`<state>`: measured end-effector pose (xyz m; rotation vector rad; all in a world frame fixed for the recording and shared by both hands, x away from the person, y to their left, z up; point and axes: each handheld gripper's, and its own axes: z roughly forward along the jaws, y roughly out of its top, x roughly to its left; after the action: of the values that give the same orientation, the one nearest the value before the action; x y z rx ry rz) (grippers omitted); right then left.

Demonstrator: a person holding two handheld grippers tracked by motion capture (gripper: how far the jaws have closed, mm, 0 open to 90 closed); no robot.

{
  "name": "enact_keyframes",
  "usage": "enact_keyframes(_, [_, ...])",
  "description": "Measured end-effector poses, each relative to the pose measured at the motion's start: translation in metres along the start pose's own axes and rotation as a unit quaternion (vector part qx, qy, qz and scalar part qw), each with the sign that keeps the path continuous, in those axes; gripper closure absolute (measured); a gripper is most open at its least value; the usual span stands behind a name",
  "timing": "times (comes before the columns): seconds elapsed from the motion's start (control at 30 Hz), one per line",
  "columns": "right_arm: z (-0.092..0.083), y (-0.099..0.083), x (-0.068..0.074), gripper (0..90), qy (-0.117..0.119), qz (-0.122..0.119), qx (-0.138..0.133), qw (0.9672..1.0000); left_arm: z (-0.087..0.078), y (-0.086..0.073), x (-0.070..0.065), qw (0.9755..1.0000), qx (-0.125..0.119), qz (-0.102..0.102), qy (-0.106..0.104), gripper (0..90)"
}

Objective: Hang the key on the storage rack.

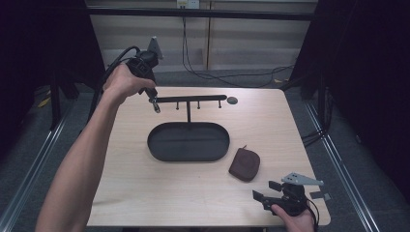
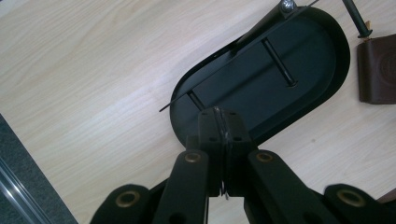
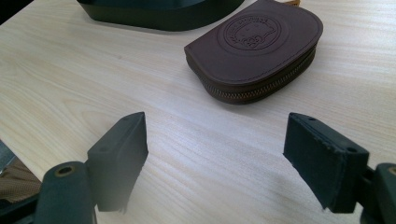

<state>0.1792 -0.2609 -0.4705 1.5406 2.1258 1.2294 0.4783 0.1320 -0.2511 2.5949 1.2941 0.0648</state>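
Bare table point(image 1: 145, 193) front-left; tray stand point(image 1: 188, 141) blocks centre, pouch point(image 1: 244, 164) beside it.

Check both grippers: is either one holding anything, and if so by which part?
The left gripper is shut on a thin metal piece, possibly a key ring, by its edge beside the rack's bar end. The right gripper is open and empty near the brown zip pouch.

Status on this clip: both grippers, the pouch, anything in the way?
Left gripper shut on something thin at the rack's left end. Right gripper open, empty, facing brown pouch. Nothing between.
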Motion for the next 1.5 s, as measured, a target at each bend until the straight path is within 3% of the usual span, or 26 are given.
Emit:
enact_keyframes(0.43, [0.0, 0.0, 0.0, 21.4, 0.001, -0.001, 0.001, 1.0, 0.004, -0.002, 0.003, 0.9995, -0.008, -0.006, 0.028, 89.2])
enact_keyframes(0.93, [0.001, 0.0, 0.0, 21.4, -0.001, -0.001, 0.003, 1.0, 0.01, -0.014, 0.014, 0.9996, -0.003, -0.016, 0.021, 85.4])
enact_keyframes(1.27, [0.001, 0.0, 0.001, 21.4, -0.002, 0.003, 0.005, 1.0, 0.007, -0.025, 0.016, 0.9998, -0.013, -0.009, 0.01, 79.7])
enact_keyframes(1.5, [0.001, 0.0, 0.001, 21.5, -0.003, -0.001, 0.004, 1.0, 0.012, -0.039, 0.016, 0.9999, -0.01, -0.001, 0.0, 81.0])
